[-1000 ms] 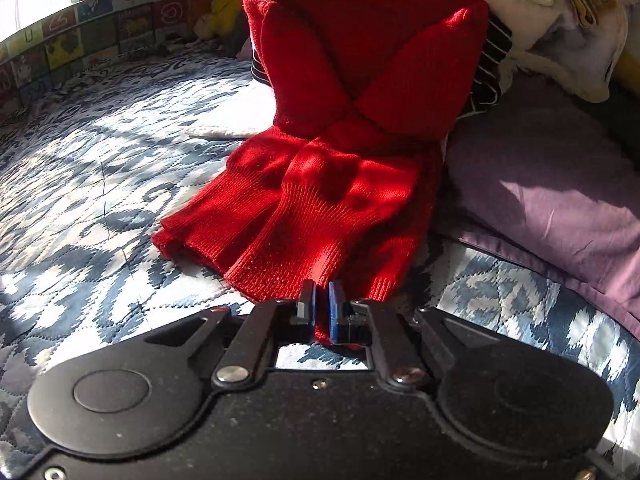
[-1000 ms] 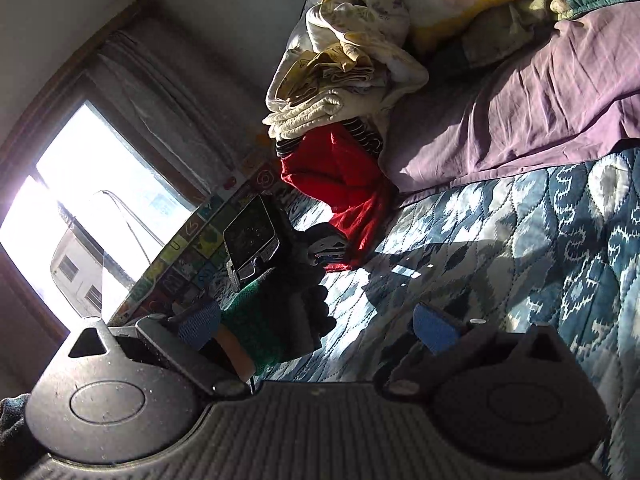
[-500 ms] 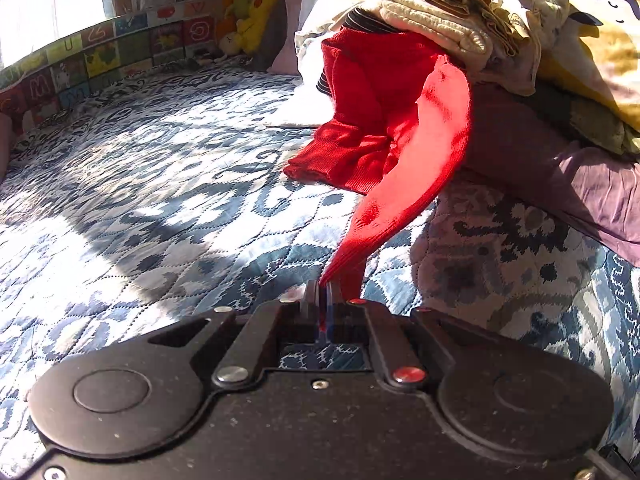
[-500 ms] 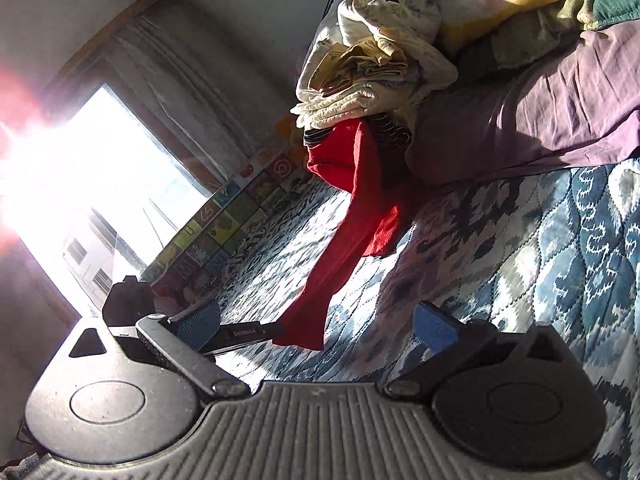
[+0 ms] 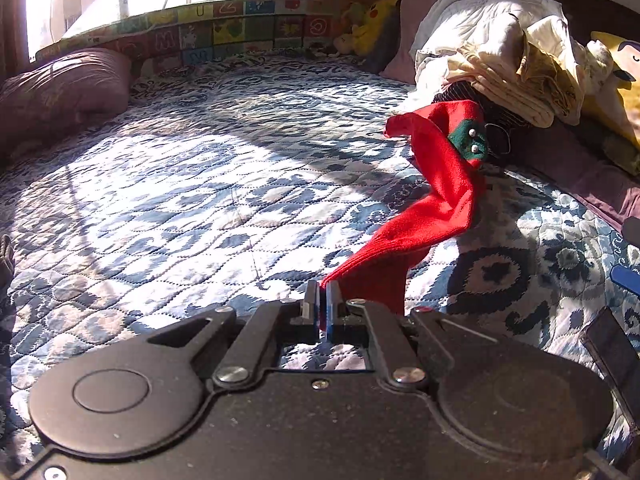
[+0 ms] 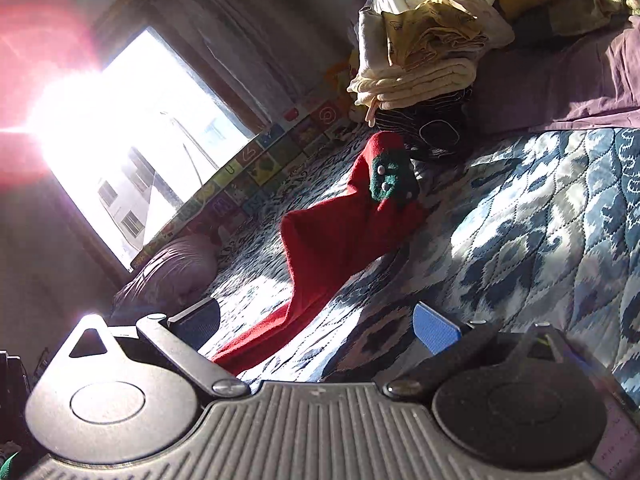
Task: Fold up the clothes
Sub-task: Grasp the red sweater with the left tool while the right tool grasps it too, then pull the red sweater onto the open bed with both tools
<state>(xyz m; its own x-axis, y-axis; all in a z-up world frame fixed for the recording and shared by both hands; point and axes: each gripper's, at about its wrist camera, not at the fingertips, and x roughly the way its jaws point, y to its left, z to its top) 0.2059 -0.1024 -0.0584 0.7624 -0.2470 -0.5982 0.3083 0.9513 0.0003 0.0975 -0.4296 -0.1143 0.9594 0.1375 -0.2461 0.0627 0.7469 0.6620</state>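
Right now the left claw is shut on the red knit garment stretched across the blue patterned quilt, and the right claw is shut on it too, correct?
Not quite. The right claw is open and holds nothing, as the right wrist view shows. The left claw is indeed shut on the red knit garment over the blue patterned quilt.

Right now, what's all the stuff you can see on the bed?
red sweater: one, red with a green patch, stretched across the quilt from the clothes pile to the left gripper
clothes pile: one heap, cream and white over a dark striped piece, far right of the bed
quilt: one, blue and white pattern, covering the bed
purple sheet: one, purple, beside the pile
purple pillow: one, far left near the window
alphabet mat: one, many colours, standing along the window
yellow plush toy: one, far corner
left gripper: shut on the sweater's edge
right gripper: open, blue pads, holding nothing
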